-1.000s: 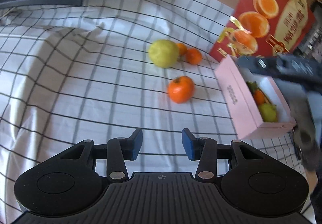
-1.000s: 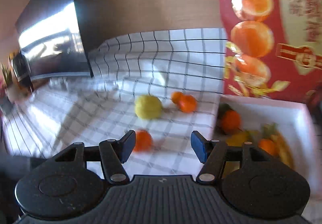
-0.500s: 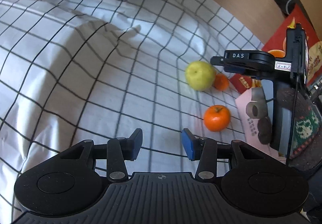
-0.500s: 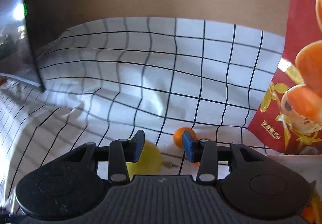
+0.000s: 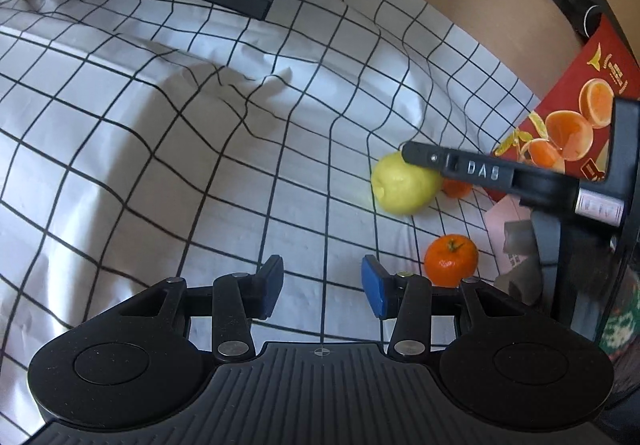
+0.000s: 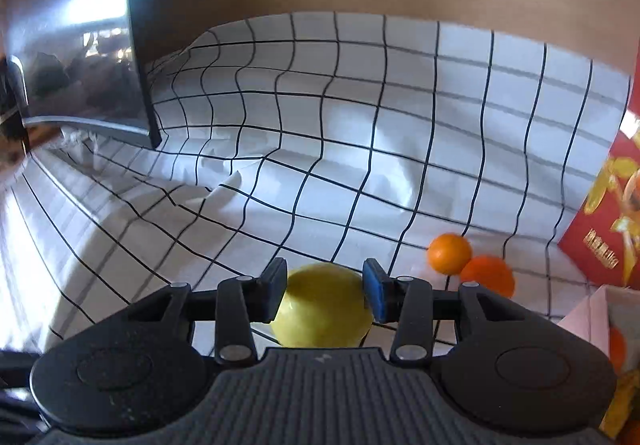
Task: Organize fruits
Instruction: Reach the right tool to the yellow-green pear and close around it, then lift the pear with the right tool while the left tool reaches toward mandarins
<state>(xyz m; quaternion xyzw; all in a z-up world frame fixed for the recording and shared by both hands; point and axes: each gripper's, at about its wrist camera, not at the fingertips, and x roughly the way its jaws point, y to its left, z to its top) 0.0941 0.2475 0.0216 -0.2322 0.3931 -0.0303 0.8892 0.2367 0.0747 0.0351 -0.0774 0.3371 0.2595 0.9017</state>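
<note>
Your right gripper (image 6: 325,293): the blue pads sit on both sides of the round yellow-green fruit (image 6: 322,309) and pinch it.
Your left gripper (image 5: 322,291): the jaws are spread apart with only cloth between them.
Yellow-green fruit: smooth and shiny, resting on the white cloth with black grid lines (image 5: 224,149).
Small orange mandarin with a green stem (image 5: 451,260): just right of your left gripper.
Two more small orange fruits (image 6: 449,253): touching each other, near the red printed box (image 6: 608,229).
Pink box (image 5: 500,229): beside the mandarin.
</note>
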